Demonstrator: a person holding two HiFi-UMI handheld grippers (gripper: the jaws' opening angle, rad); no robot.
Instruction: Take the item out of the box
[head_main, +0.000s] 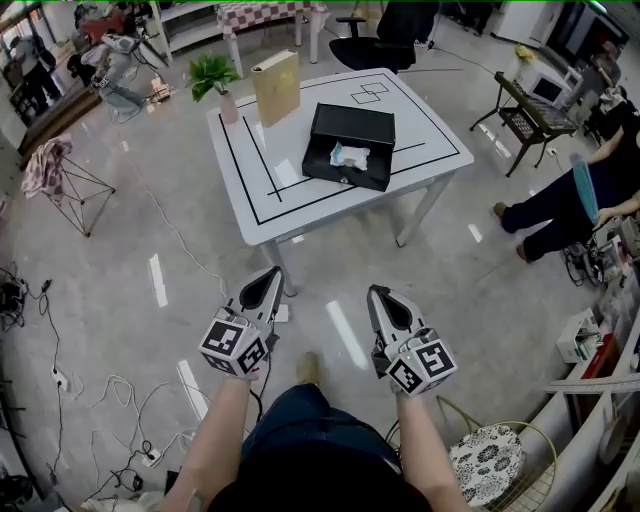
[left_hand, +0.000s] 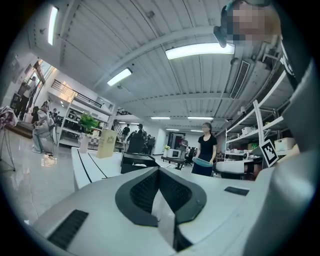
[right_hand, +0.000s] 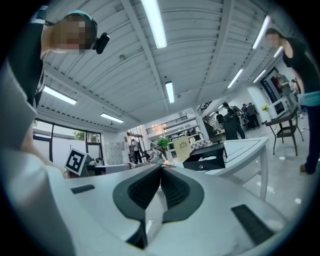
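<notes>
Holding: left gripper and right gripper down low, well short of the table
Jaws: both pairs pressed together, nothing in them
Box: black, open, sitting on the table
Item: pale crumpled thing, inside the box

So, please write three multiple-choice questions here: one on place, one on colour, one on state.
1. Where lies the pale bluish-white item? A on the floor; B inside the open black rectangular box; C between jaws.
2. Which colour is the square table top? A white with black lines; B red; C green.
3. How stand the left gripper and right gripper? A both open; B both shut, empty; C one holding it.
Key: B, head view shows it there; A, the same view; B, gripper views show jaws together.
</notes>
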